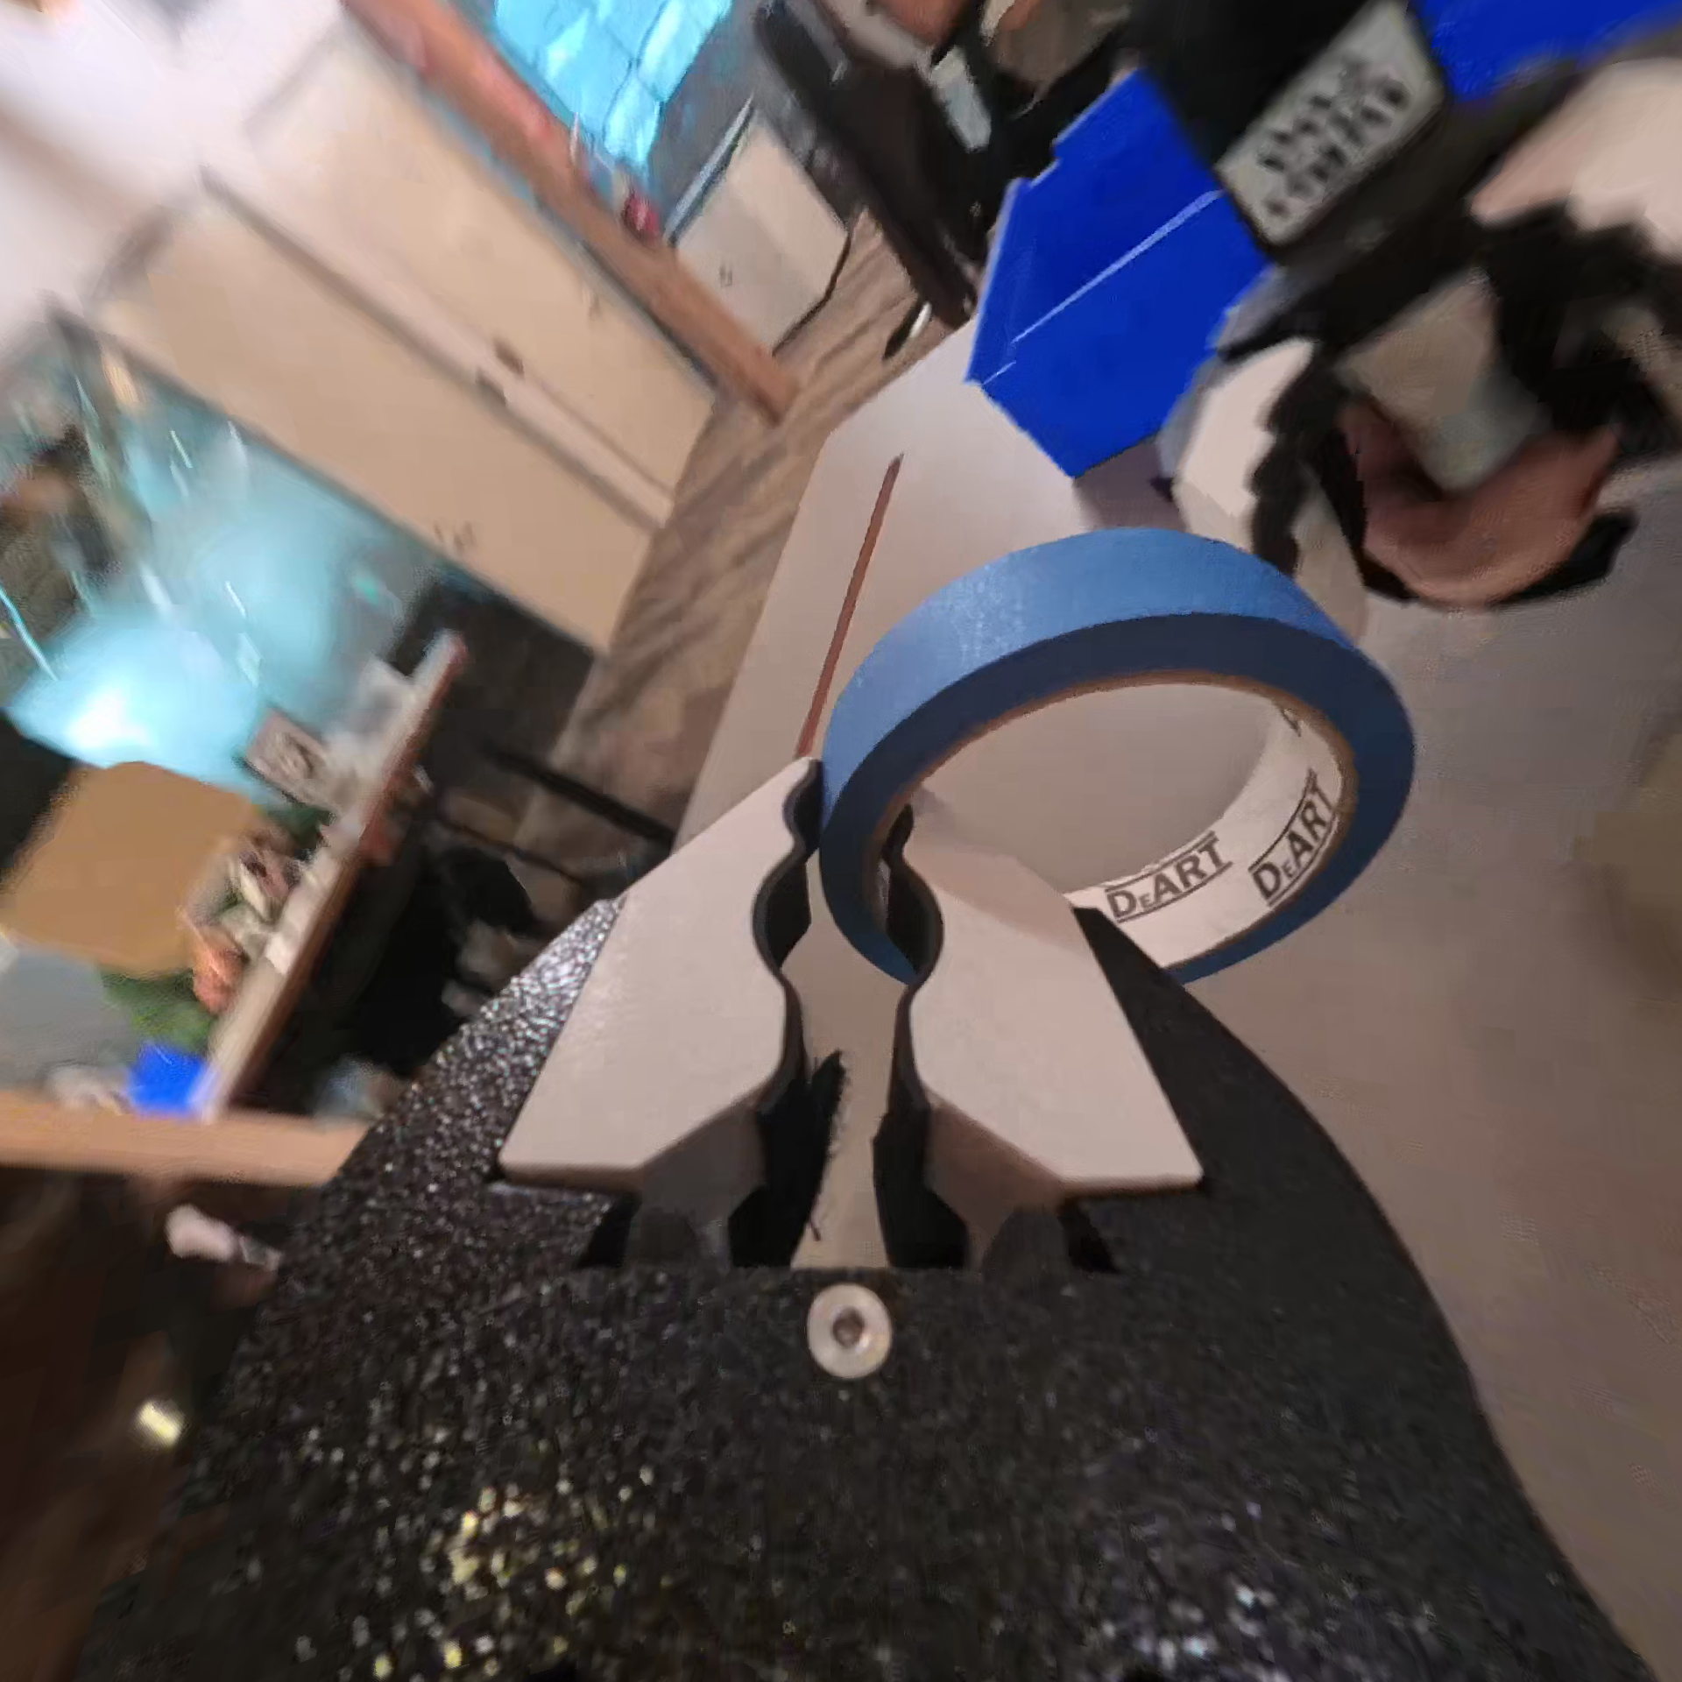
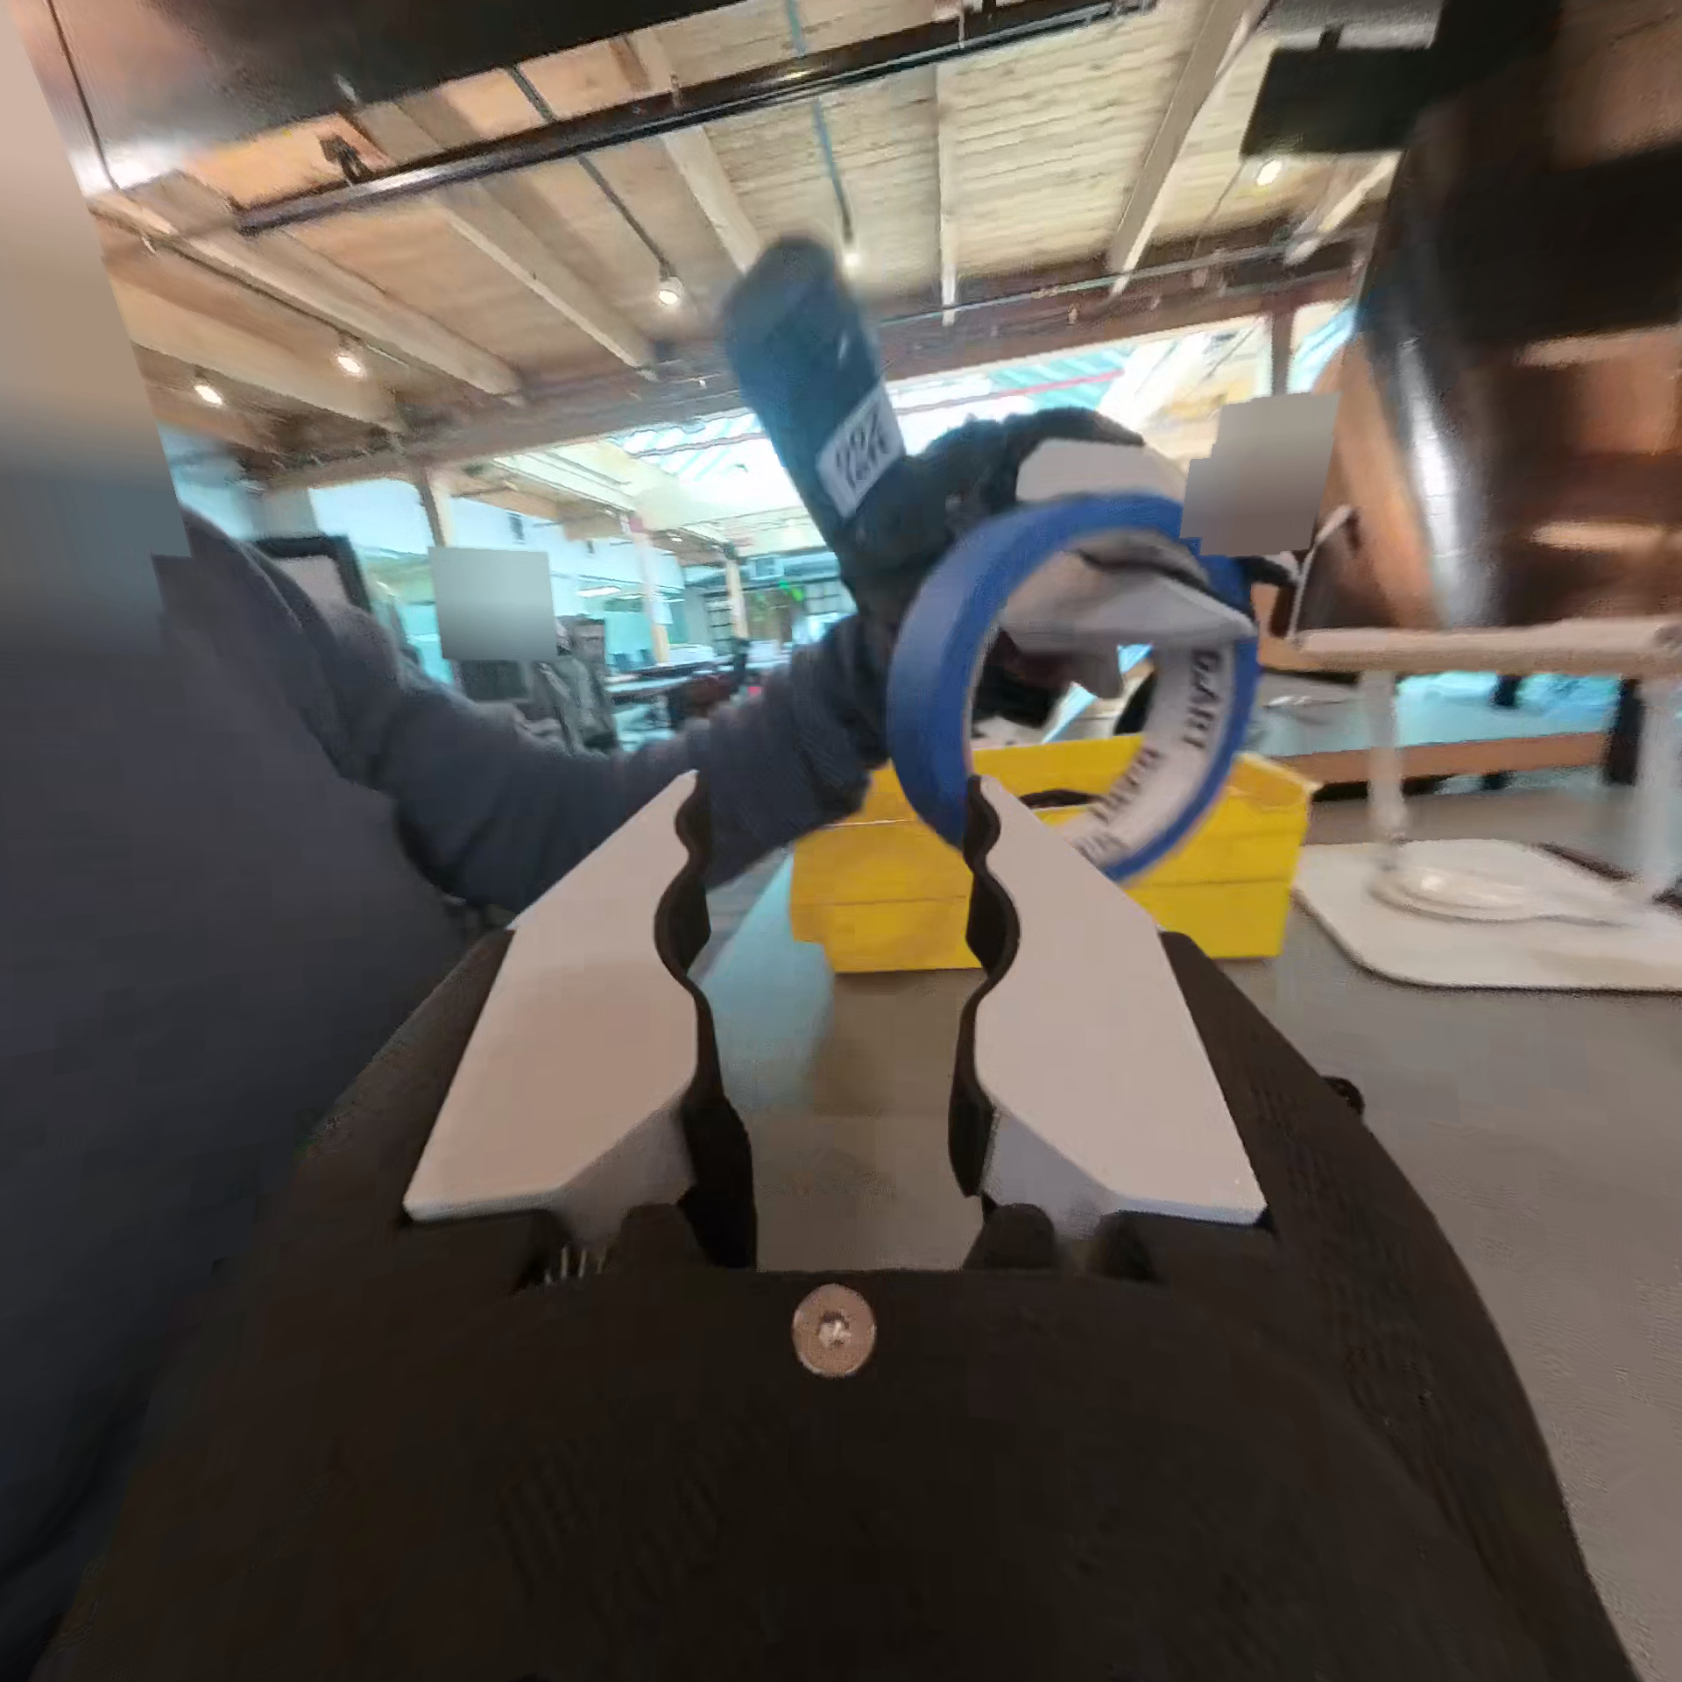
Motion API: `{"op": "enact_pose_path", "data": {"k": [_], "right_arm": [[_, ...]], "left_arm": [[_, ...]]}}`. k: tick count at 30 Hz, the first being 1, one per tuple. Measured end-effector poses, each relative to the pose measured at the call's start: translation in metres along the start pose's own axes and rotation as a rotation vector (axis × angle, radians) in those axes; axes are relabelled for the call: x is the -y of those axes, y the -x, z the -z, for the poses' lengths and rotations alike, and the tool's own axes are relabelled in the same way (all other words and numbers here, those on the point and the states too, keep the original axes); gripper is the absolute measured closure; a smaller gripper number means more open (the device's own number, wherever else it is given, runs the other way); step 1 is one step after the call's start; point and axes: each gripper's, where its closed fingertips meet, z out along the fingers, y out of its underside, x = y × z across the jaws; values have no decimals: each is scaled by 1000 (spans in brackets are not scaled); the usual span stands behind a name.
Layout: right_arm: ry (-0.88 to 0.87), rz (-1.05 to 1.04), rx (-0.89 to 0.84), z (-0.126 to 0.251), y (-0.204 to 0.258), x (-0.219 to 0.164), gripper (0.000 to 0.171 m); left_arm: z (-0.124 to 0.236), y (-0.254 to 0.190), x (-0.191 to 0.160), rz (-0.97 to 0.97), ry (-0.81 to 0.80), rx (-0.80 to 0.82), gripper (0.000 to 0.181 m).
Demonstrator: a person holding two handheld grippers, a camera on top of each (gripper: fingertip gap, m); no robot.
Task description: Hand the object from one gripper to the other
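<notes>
Above the grey table (image 2: 1365,1138), left hand-held gripper (image 1: 851,819) clamps tape roll (image 1: 1092,637); right hand-held gripper (image 2: 833,801) gapes

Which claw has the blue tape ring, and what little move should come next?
The left claw is shut on the wall of the blue tape roll. The right claw is open, and its right fingertip sits just in front of the roll's near edge in its own view. Probably best next: ease the right claw forward so its fingers straddle that edge, then close.

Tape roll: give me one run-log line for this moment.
tape roll pinched by left gripper | right gripper open, jaws near roll, not gripping | handover pending
</notes>
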Motion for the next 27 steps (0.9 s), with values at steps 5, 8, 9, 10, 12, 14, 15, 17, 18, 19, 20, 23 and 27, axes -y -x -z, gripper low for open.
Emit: {"op": "enact_pose_path", "data": {"k": [5,8,9,10,12,14,15,17,18,19,20,23,27], "right_arm": [[125,-125,-76,3,-15,-16,125],[197,-97,-143,7,-27,-28,156],[221,-86,-169,10,-32,-32,158],[247,-43,-213,13,-39,-36,161],[297,96,-327,21,-55,-40,162],[330,279,-420,28,-66,-38,162],[342,391,-454,29,-68,-35,162],[388,622,-486,30,-69,-35,162],[412,733,-496,29,-68,-36,162],[428,827,-497,27,-67,-37,162],[433,899,-496,24,-65,-38,162],[463,1000,-456,17,-59,-45,162],[451,996,-401,11,-50,-47,162]], "left_arm": [[-36,-39,9,-258,-132,22,173],[-46,-47,9,-186,-163,41,155],[-49,-41,2,-91,-134,84,148],[-52,-30,-8,28,-99,159,142],[-58,-25,-43,272,43,173,123],[-57,-25,-62,532,39,174,104],[-57,-30,-63,653,-13,124,105],[-54,-46,-50,899,-168,-66,101],[-50,-52,-38,1020,-255,-190,93],[-45,-54,-28,1126,-328,-303,92],[-39,-57,-20,1180,-383,-405,102],[-21,-65,-3,1180,-499,-580,133],[9,-68,15,1280,-672,-852,146]]}}
